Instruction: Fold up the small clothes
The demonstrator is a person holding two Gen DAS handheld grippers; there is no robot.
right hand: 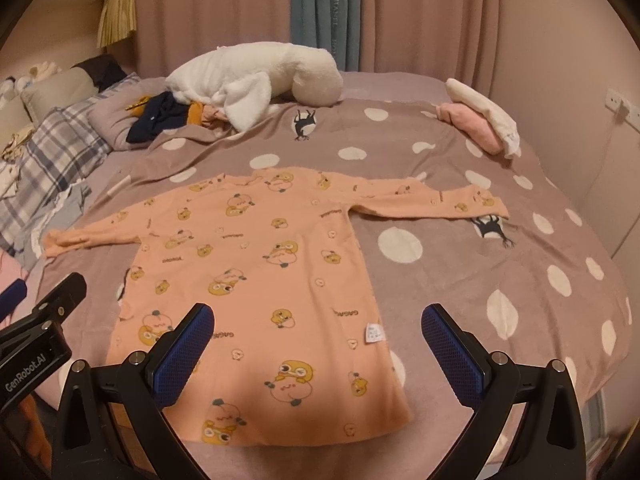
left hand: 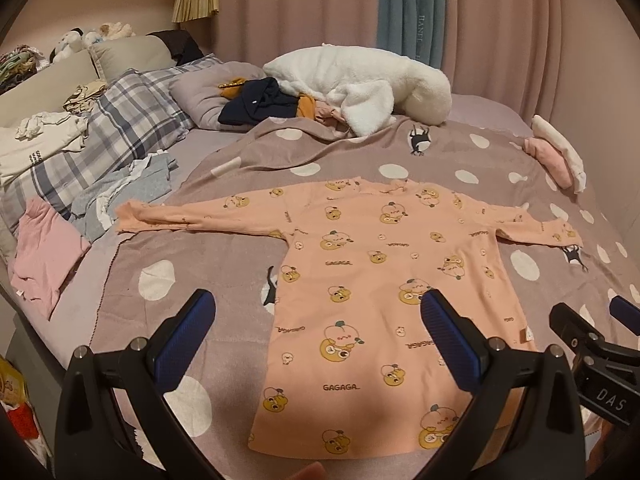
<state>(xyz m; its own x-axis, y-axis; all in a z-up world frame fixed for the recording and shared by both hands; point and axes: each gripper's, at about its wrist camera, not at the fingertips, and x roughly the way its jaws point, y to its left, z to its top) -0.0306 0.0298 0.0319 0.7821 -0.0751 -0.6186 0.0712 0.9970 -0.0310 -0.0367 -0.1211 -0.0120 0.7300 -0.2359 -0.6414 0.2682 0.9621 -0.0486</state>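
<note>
— Two views, one bed (left hand: 480, 120). What covers it?

— Biggest thing on it is the mauve blanket (left hand: 200, 280) with white dots and small black figures. On that lies the peach shirt (left hand: 360, 260), spread flat and unfolded in the middle of the blanket.

— Which way does it point?

— Its long axis runs near to far: hem (left hand: 360, 446) at the near edge, neckline (left hand: 384, 186) at the far end toward the curtains (left hand: 500, 20). Both sleeves stick out straight, one left, one right, across that axis.

— Anything beyond it?

— A white plush blanket (left hand: 360, 80) heaped at the far side, with dark and mustard clothes beside it, and a folded pink and white stack (left hand: 556, 156) at the far right.

— Do the views differ?

— The left wrist view takes in the plaid pillows (left hand: 108, 120) and a pink garment (left hand: 44, 256) on the left; the right wrist view shows those pillows only in part. The right wrist view shows a white care label (right hand: 374, 333) on the shirt's right side seam, plainer there, and a wall socket (right hand: 622, 106) at the far right.

— And the tools?

— The left gripper (left hand: 318, 316) has its blue pads wide apart above the lower shirt, holding nothing. The right gripper (right hand: 318, 326) is likewise spread wide and empty, over the shirt's right hem area.
</note>
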